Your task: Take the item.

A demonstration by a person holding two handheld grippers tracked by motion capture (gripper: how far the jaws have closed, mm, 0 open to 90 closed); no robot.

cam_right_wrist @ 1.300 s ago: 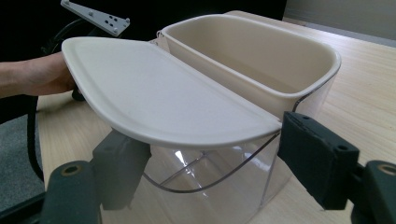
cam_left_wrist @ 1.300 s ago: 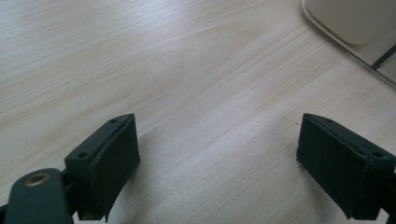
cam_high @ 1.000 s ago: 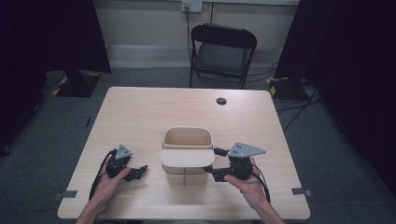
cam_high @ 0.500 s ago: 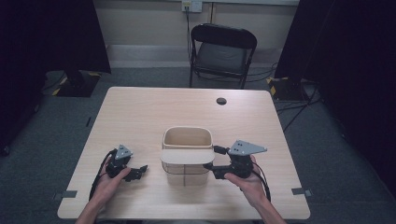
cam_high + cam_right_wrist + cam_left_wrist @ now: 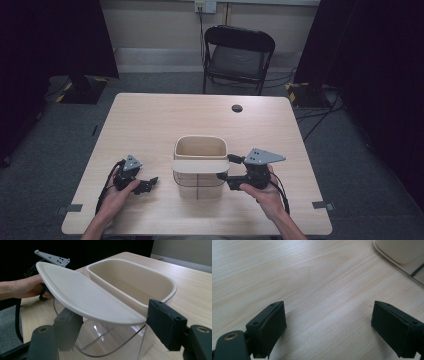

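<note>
A beige bin point(image 5: 200, 145) point(image 5: 130, 282) sits inside a clear container point(image 5: 197, 184) point(image 5: 105, 342) at the table's near middle. A flat pale lid point(image 5: 200, 165) point(image 5: 82, 297) covers the near half and looks tilted. My right gripper point(image 5: 223, 176) point(image 5: 113, 315) reaches in from the right. Its jaws have just been closing, and they now hold the lid's end between the pads. My left gripper point(image 5: 149, 183) point(image 5: 328, 312) rests on the bare table left of the container, open and holding nothing. In the right gripper view, the left hand point(image 5: 25, 287) shows behind the lid.
A small black round object point(image 5: 237, 108) lies near the table's far edge. A black folding chair point(image 5: 237, 55) stands beyond the wooden table point(image 5: 150, 120). Cables trail from both grippers toward the near edge. Dark curtains flank the room.
The right gripper's jaws have drawn in slightly around the lid's end, and the lid's tilt has shifted a little. Both hands have stayed where they were.
</note>
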